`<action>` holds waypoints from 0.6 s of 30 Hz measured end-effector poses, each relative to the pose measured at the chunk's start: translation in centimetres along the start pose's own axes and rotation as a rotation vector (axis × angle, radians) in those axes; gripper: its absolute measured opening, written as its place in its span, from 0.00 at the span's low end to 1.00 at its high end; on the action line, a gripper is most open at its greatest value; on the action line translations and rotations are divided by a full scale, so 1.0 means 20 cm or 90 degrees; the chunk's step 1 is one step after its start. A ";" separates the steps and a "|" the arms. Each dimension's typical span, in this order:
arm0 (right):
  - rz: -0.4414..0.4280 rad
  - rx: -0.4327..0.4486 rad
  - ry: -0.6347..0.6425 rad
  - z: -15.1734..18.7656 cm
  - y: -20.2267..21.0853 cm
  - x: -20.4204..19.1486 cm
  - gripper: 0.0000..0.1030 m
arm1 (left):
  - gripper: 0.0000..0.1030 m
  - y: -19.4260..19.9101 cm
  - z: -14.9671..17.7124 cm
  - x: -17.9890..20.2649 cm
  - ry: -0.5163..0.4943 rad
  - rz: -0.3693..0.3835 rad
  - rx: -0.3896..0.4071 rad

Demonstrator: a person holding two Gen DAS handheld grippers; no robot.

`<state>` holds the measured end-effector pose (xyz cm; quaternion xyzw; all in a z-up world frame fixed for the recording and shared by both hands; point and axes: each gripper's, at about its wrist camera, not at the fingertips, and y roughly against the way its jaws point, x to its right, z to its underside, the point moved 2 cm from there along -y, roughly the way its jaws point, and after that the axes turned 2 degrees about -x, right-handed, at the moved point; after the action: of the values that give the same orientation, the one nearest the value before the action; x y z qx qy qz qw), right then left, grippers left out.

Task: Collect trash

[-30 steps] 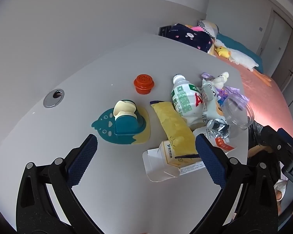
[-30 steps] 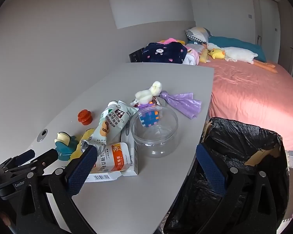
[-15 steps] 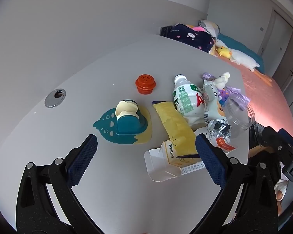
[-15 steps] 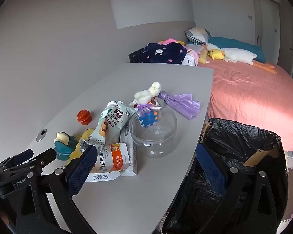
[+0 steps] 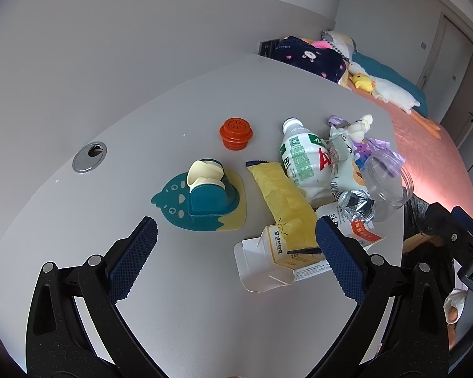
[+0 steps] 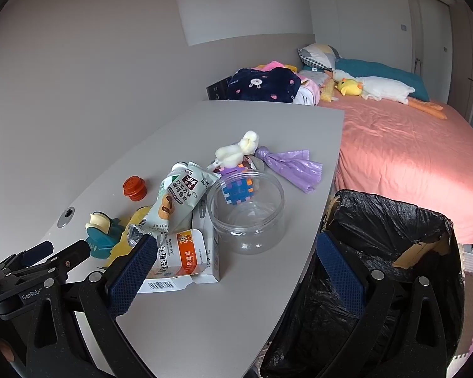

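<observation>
left tool [image 5: 236,249] slightly nearer, wide open, empty

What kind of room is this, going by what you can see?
Most likely a bedroom: a bed with a pink sheet, a goose plush toy and pillows sits right beside the grey table littered with packaging.

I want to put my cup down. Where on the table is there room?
The table is bare at the near end, in front of the white carton, and at the far end past the purple bag. The strip along the wall by the orange cap is free. The middle is crowded with trash.
</observation>
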<state>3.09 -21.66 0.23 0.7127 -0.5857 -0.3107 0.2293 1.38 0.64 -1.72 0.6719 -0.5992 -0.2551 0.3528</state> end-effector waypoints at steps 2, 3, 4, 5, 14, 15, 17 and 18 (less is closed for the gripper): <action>0.000 0.000 0.000 0.00 0.00 0.00 0.98 | 0.94 0.00 0.00 0.01 -0.002 -0.001 0.000; 0.000 -0.001 0.000 0.00 0.00 0.00 0.98 | 0.94 0.00 0.00 0.01 -0.003 -0.003 0.000; 0.000 -0.002 0.000 0.00 0.00 0.00 0.98 | 0.94 0.00 0.00 0.01 -0.003 -0.005 0.001; -0.001 -0.001 0.000 0.01 0.00 0.01 0.98 | 0.94 0.00 0.00 0.01 -0.004 -0.007 0.001; 0.000 -0.003 0.002 0.01 0.00 0.01 0.98 | 0.94 0.00 0.00 0.01 -0.005 -0.009 0.002; 0.000 -0.003 0.003 0.01 0.00 0.02 0.98 | 0.94 0.00 0.00 0.01 -0.005 -0.009 0.002; 0.000 -0.003 0.002 0.01 0.00 0.01 0.98 | 0.94 0.00 0.01 0.01 -0.006 -0.009 0.002; 0.000 -0.003 0.002 0.01 0.00 0.01 0.98 | 0.94 -0.01 0.01 0.01 -0.006 -0.010 0.002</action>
<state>3.07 -21.85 0.01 0.7124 -0.5848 -0.3109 0.2319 1.37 0.39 -1.87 0.6758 -0.5959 -0.2603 0.3470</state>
